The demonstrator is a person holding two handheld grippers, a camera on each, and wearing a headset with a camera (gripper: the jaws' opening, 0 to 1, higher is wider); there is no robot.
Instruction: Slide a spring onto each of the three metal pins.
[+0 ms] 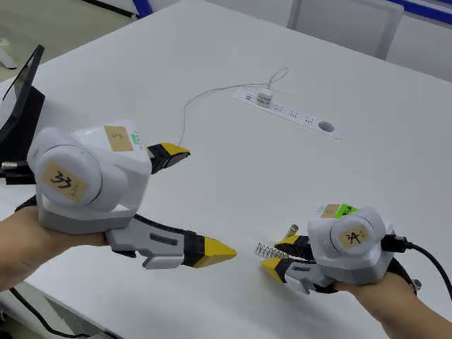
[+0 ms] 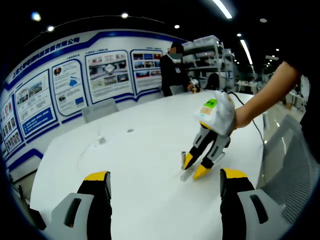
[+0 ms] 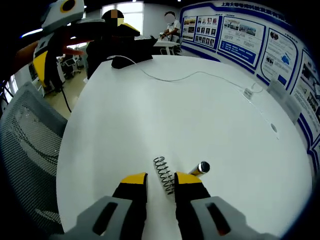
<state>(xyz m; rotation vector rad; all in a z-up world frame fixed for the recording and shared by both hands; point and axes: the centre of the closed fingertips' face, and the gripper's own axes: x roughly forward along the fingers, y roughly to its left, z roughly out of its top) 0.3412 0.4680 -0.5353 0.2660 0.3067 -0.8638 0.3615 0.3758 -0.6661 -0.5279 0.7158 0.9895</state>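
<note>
Workbench inspection: white table [image 1: 233,78], mostly bare. The left gripper [image 1: 194,201] is held above the near left part of the table, its jaws spread wide with nothing between them. The right gripper [image 3: 160,180] sits low at the near right edge, with its yellow tips down at the table surface. Its jaws are set narrow. One spring [image 3: 163,174] lies on the table with its near end between those tips. It is close against one jaw, and a gap shows on the other side, so it is not clamped. The rest of the spring projects forward past the tips. One metal pin [image 3: 200,168] with a brass-coloured band lies on the table just beside the outer side of one right jaw, close to the spring but apart from it. No spring is on it. Further back on the table, well clear of both grippers, are a white power strip [image 1: 286,111] and a thin white cable [image 1: 212,92] plugged into it. A dark screen [image 1: 21,99] stands at the left edge.
</note>
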